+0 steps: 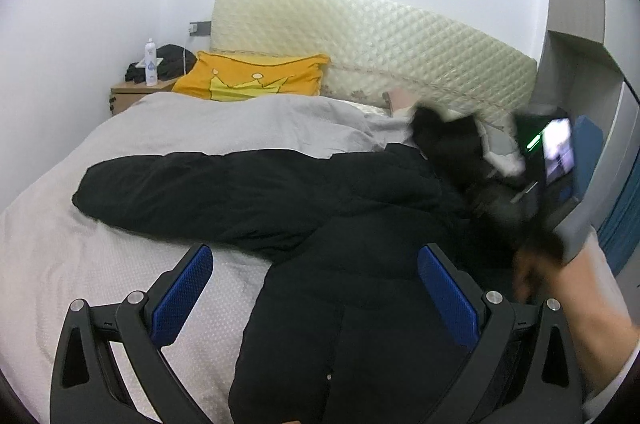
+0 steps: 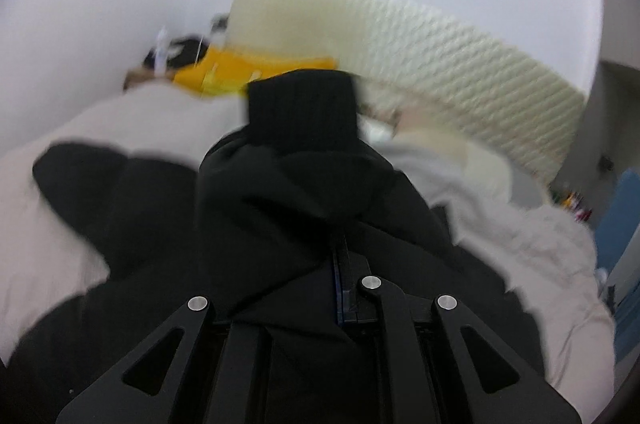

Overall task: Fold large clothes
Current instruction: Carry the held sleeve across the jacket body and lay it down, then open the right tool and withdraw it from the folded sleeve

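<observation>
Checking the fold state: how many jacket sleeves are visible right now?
2. One sleeve lies stretched out left across the bed. The other sleeve, with its ribbed cuff, hangs lifted from the shut right gripper.

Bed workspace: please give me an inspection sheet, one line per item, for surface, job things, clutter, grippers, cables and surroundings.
Surface: bed with grey cover, wrinkled.
Job things: black coat lies on the bed, one sleeve spread to the left; the other sleeve is lifted.
Clutter: yellow pillow at the headboard; bottle and dark items on the nightstand.
Grippers: left gripper open above the coat, holding nothing; right gripper shut on the lifted sleeve, picture blurred.
Cables: white cable hangs from the wall socket.
Surroundings: white wall, quilted headboard, grey shelf unit to the right.
</observation>
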The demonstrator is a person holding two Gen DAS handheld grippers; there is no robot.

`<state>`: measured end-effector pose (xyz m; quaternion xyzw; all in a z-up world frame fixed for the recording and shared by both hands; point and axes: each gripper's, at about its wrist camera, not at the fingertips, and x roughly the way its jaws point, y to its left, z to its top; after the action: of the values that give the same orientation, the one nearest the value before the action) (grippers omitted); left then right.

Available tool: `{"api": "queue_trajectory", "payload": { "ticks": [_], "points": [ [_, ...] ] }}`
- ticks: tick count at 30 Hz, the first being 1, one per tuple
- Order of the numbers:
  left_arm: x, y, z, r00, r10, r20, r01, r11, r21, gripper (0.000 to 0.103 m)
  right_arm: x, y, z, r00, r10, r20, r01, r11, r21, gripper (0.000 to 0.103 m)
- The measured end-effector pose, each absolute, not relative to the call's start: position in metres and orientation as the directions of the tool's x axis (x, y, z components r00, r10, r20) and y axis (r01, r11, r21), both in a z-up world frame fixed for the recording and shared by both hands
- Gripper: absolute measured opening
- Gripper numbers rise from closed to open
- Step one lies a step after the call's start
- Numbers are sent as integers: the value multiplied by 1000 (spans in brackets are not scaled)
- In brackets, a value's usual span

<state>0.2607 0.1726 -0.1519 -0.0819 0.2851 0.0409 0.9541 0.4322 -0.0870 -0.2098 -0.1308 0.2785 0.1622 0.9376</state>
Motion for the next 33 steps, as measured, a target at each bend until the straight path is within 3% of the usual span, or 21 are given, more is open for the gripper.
{"api": "queue_trajectory", "payload": {
  "ticks": [8, 10, 11, 12, 14, 20, 22, 24, 33],
  "points": [
    [268, 177, -158, 813, 8, -582, -125, 979, -161, 102, 444, -85, -260, 680, 223, -699, -386, 919, -82, 10],
    [270, 175, -159, 806, 4, -591, -119, 981, -156, 102, 438, -82, -260, 670, 234, -704, -387, 920, -61, 18],
    [270, 173, -159, 803, 8, -596, -120, 982, -149, 102, 436, -83, -258, 664, 244, -707, -389, 920, -47, 25],
    [271, 172, -159, 801, 12, -599, -122, 982, -143, 103, 434, -84, -258, 656, 257, -710, -395, 918, -32, 40],
    [273, 170, -158, 795, 18, -606, -124, 983, -133, 102, 427, -82, -254, 650, 286, -704, -410, 912, -9, 49],
    [271, 157, -148, 791, 31, -610, -123, 987, -108, 102, 409, -101, -228, 640, 359, -679, -421, 903, 80, 51],
    [267, 153, -143, 794, 20, -608, -115, 986, -118, 102, 399, -112, -214, 654, 373, -658, -423, 902, 91, 55],
    [264, 147, -136, 798, 17, -603, -109, 987, -116, 103, 388, -125, -197, 677, 385, -627, -415, 903, 106, 69],
    [236, 113, -106, 822, -4, -569, -66, 993, -102, 103, 329, -180, -137, 768, 368, -525, -361, 925, 120, 69]
  ]
}}
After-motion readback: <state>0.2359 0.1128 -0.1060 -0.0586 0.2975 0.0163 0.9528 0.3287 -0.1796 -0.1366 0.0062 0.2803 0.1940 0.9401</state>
